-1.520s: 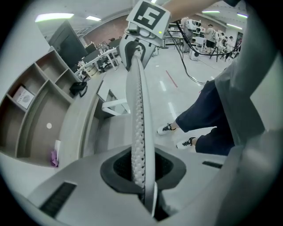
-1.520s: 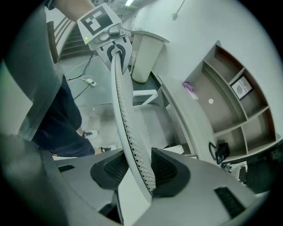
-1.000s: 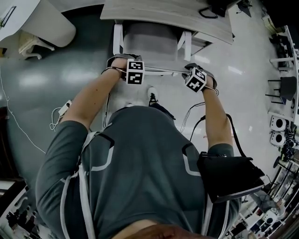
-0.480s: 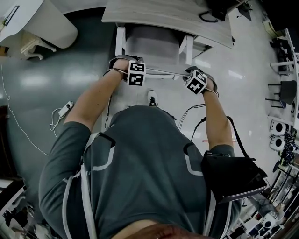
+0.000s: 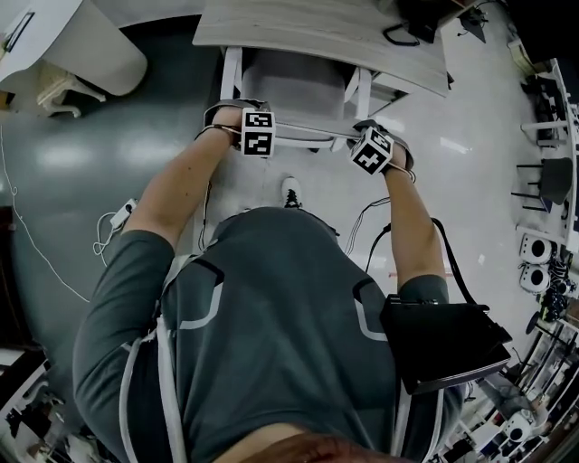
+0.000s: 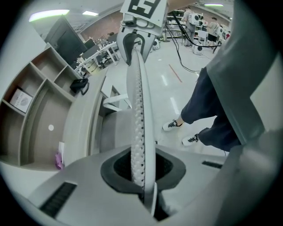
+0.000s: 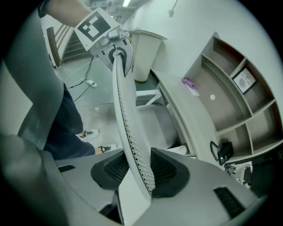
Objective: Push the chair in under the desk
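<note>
Chair (image 5: 294, 86) position: over the last second both grippers and the backrest (image 5: 308, 137) they hold shifted toward the top of the head view. A little less of the seat now shows below the desk (image 5: 317, 27) edge. Judgement: push is under way and the seat is partly under the desk, but the backrest stands well clear of the edge, so more travel is needed.

Left gripper (image 6: 141, 170): jaws nearly closed, pinching the thin perforated top edge of the backrest, which runs up the centre of the left gripper view.

Right gripper (image 7: 135, 172): jaws set wider, on a thicker part of the same edge. They have just opened a little further, though the backrest is between the pads and looks touched on both sides. Judgement: the grip has loosened slightly but is not released. For a push this matters little.

Counts:
- chair: 1, top centre of head view
- desk: 1, along the top edge
- grippers: 2, both on the backrest
- marker cubes (image 5: 258, 132): 2
- shoes (image 6: 172, 125): 2 in the left gripper view
</note>
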A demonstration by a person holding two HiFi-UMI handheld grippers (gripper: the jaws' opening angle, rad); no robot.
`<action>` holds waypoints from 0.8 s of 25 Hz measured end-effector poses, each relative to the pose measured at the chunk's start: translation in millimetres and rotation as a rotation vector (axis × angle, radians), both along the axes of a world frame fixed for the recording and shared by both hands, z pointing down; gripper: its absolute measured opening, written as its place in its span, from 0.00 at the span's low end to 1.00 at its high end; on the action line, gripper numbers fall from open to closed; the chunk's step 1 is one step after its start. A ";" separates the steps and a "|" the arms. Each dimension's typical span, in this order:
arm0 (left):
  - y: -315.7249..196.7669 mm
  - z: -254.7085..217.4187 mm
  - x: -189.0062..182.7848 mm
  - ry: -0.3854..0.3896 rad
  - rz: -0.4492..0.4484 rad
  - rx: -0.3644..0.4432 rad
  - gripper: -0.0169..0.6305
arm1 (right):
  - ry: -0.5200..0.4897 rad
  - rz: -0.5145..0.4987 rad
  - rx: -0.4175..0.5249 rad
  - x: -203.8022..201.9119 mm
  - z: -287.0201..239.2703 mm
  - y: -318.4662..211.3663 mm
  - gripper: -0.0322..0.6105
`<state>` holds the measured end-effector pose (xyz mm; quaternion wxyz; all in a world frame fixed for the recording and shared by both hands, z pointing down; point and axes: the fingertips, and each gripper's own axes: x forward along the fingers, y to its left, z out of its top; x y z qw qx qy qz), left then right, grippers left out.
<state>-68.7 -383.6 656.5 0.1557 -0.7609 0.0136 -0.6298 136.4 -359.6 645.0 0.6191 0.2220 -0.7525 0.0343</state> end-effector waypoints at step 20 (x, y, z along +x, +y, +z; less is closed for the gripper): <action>-91.6 11.2 24.2 -0.013 -0.051 0.029 0.09 | 0.001 -0.011 0.028 27.1 11.6 -94.1 0.30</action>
